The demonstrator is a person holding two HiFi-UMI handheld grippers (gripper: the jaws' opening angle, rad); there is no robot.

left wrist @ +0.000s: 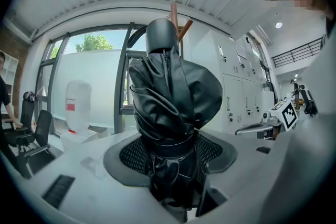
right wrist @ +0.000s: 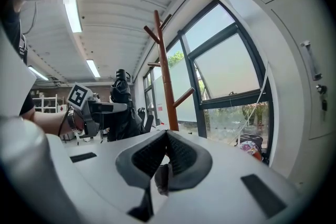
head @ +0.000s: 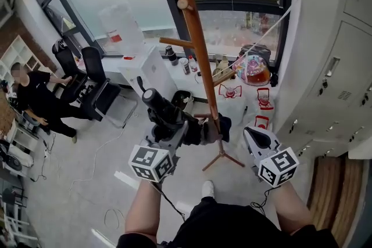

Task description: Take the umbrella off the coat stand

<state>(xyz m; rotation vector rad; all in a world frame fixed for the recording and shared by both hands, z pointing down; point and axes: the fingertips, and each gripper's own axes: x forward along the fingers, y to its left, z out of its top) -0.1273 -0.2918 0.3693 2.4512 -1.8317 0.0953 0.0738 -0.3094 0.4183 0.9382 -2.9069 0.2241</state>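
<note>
Standing upright in left gripper (left wrist: 172, 157): folded umbrella (left wrist: 173, 97), glossy black, crumpled.

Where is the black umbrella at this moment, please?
In the head view the black umbrella is left of centre, folded and clamped in the left hand-held gripper. It lies close beside the pole of the wooden coat stand, on the pole's left.

- The umbrella (left wrist: 173, 107) is black and folded short, its glossy fabric bunched and cinched by a strap, with a rounded cap at its upper end.
- It stands roughly upright, clamped at its lower part between the pads of the left claw (left wrist: 172, 157), to the left of the coat stand (head: 197, 38) and off its pegs.
- The coat stand is a brown wooden pole with upward-slanting pegs, standing upright on splayed feet on the floor.
</note>
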